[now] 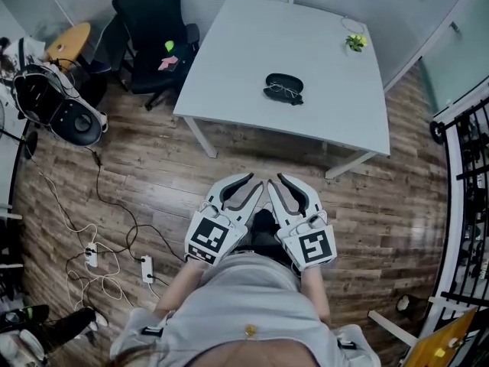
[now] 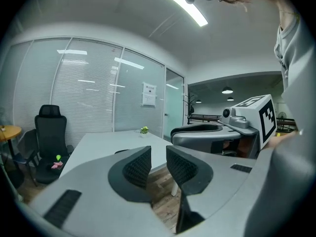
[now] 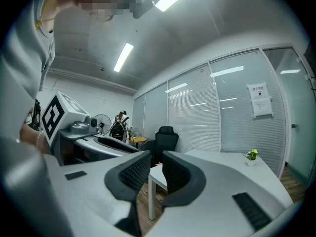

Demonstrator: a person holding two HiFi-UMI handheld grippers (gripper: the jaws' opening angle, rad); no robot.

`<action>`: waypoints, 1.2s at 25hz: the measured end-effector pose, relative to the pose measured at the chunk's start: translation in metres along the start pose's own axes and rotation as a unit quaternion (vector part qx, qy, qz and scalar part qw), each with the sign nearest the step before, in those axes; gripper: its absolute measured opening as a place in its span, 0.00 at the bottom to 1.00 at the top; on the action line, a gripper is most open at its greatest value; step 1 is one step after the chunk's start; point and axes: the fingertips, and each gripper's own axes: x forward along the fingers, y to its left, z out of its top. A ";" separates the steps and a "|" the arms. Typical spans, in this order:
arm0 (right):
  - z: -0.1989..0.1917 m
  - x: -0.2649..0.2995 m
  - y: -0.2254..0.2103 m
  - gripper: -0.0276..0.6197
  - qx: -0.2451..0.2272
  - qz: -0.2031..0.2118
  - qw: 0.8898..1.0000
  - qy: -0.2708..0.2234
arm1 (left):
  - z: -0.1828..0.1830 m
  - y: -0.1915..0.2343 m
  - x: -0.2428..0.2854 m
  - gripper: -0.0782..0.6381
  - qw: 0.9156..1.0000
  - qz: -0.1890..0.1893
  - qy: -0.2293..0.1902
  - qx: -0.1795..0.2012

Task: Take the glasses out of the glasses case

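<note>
Left claw [image 2: 158, 157]: jaws slightly spread, empty, short of the counter [image 1: 252, 44].
Right claw [image 3: 156, 163]: same narrow gap, nothing between, also short of the counter.
Glasses case [image 1: 284, 81]: black, mid-counter.
Glasses [image 1: 283, 92]: mid-counter, against the case; likely light and fragile, so pinch the bridge gently.

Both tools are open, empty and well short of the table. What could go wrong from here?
1. The glasses are thin and lie against the case; the right tool may pinch a lens or grab the case too.
2. The case sits loose on the table; it may slide unless the left tool steadies it.
3. Cables trail on the floor at the person's left: a trip risk.
</note>
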 end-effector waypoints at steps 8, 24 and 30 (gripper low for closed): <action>0.007 0.034 -0.047 0.17 0.004 0.024 1.000 -0.001 | 0.022 0.026 0.046 0.24 1.000 0.024 0.001 -0.004; 0.009 0.089 -0.121 0.17 -0.009 0.072 0.997 -0.007 | 0.045 0.072 0.116 0.24 0.997 0.078 -0.013 -0.018; 0.003 0.100 -0.133 0.17 -0.010 0.078 0.997 0.003 | 0.043 0.084 0.130 0.24 0.996 0.085 -0.009 -0.025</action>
